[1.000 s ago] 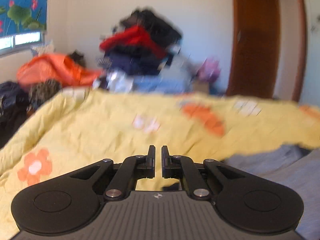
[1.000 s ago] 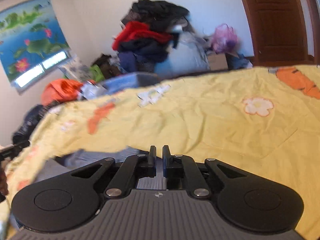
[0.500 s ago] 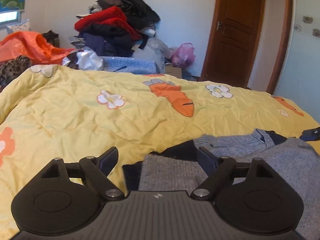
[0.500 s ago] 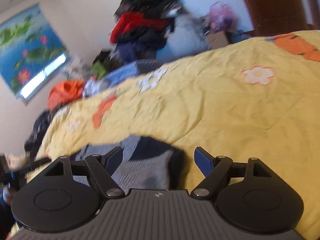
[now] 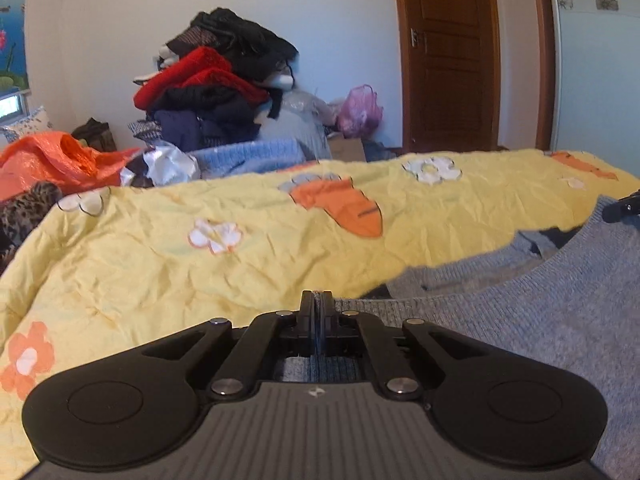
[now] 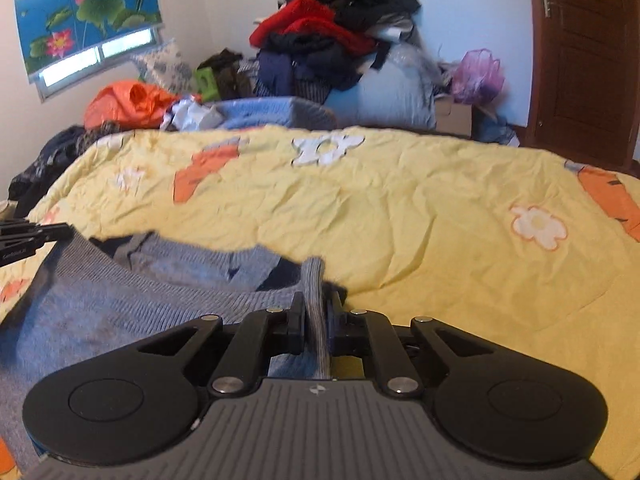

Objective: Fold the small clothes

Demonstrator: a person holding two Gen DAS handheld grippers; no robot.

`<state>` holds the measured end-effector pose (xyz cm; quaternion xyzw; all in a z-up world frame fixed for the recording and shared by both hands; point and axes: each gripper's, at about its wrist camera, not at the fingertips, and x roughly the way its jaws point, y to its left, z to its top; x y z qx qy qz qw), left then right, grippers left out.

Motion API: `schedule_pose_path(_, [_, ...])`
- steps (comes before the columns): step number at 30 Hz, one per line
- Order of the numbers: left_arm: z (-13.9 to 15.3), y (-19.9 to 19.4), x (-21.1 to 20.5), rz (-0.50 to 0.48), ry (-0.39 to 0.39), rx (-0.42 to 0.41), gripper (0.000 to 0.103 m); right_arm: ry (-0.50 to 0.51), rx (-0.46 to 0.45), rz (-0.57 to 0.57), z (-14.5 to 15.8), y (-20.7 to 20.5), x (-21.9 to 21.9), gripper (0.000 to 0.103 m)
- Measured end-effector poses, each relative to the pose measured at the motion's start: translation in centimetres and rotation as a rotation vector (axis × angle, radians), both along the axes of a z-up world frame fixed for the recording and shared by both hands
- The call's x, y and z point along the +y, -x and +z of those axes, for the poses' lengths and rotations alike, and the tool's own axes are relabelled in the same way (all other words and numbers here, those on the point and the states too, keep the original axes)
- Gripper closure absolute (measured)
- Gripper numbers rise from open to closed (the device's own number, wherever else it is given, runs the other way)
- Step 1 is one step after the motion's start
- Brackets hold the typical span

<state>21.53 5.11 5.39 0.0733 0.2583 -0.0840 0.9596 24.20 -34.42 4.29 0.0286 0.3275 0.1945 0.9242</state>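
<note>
left gripper [image 5: 316, 308] just clamped tight on grey sweater [image 5: 540, 312] edge, knit spreading toward 3 o'clock over yellow quilt [image 5: 200, 272]. right gripper [image 6: 316, 316] just pinched onto a raised fold, sweater toward 9 o'clock.

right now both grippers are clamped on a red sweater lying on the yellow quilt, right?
Not red. The sweater is grey-blue knit, as the right wrist view shows; the red clothing sits in the pile by the wall. The left gripper and right gripper are clamped on it, on the yellow quilt.
</note>
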Motion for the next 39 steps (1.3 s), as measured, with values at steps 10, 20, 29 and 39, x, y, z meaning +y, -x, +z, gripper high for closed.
schedule_pose_path(10, [-5.5, -7.6, 1.1, 0.268, -0.183, 0.105, 0.101, -0.121, -0.028, -0.185, -3.3, -4.6, -1.3, 0.095])
schedule_pose_path(20, [0.9, 8.4, 6.9, 0.318, 0.141, -0.100, 0.054, -0.290, -0.075, -0.280, -1.3, 7.4, -5.6, 0.016])
schedule_pose_path(29, [-5.8, 20.9, 8.2, 0.240, 0.871, 0.201, 0.026, -0.603, 0.187, -0.313, -6.2, 23.2, -7.1, 0.014])
schedule_pose_path(39, [-7.3, 19.5, 7.6, 0.359, 1.135, 0.095, 0.027, -0.608, 0.065, -0.333, -6.6, 19.2, -1.0, 0.004])
